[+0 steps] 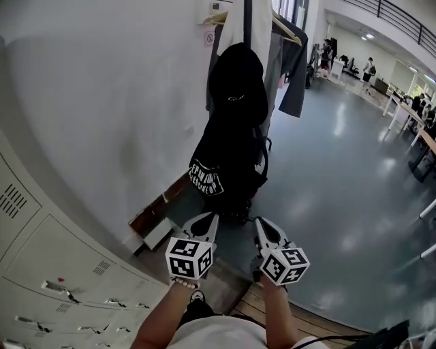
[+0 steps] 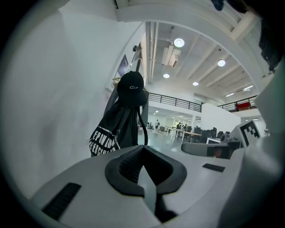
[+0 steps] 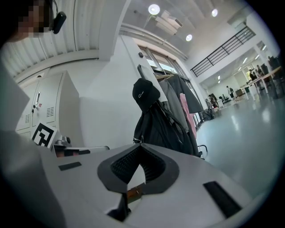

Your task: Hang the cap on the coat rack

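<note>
Open floor (image 1: 340, 170) lies right of the coat rack (image 1: 246, 20); wall (image 1: 102, 102) and lockers (image 1: 41, 259) block the left, and a black bag (image 1: 228, 163) hangs in front.

The left tool (image 1: 206, 221) and the right tool (image 1: 264, 228) have light grey shells that become narrow toward the tip. Each one carries a white cube (image 1: 189, 258) with black square markers. In the gripper views, black ribbed pads (image 2: 127, 167) line the inner sides, and black rectangular slots (image 2: 62, 200) sit in the shells. A small copper-coloured piece (image 3: 133, 193) shows below the right tool's pads. The person wears a white shirt (image 1: 218, 334).
</note>
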`<state>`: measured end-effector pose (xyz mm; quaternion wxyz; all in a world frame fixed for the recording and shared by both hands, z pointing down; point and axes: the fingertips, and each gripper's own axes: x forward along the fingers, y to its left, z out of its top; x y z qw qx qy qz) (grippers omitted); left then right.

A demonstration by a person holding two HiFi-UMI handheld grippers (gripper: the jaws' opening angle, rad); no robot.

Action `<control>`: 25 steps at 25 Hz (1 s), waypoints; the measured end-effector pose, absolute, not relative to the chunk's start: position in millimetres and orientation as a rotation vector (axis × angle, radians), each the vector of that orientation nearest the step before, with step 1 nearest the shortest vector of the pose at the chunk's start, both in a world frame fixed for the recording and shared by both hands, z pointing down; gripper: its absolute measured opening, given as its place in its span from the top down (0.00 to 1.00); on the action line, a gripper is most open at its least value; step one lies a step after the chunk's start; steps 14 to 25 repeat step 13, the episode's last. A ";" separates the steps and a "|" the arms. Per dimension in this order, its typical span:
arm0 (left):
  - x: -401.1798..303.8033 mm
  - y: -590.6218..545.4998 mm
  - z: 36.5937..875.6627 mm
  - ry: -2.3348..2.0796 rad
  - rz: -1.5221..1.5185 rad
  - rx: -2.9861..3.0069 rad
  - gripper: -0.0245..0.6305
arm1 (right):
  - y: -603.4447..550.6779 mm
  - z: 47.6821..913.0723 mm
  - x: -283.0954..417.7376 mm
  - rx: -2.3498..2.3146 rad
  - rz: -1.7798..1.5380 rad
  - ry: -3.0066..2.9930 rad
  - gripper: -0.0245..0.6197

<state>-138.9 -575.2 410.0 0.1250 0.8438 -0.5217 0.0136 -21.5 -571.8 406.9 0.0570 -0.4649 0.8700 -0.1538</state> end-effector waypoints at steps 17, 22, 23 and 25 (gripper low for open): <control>-157.9 -597.2 401.2 -1.535 0.012 2.455 0.96 | -596.7 402.8 -45.2 -1.367 -0.507 2.639 0.96; -157.9 -597.2 401.2 -1.535 0.012 2.455 0.96 | -596.7 402.8 -45.2 -1.367 -0.507 2.639 0.96; -157.9 -597.2 401.2 -1.535 0.012 2.455 0.96 | -596.7 402.8 -45.2 -1.367 -0.507 2.639 0.96; -157.9 -597.2 401.2 -1.535 0.012 2.455 0.96 | -596.7 402.8 -45.2 -1.367 -0.507 2.639 0.96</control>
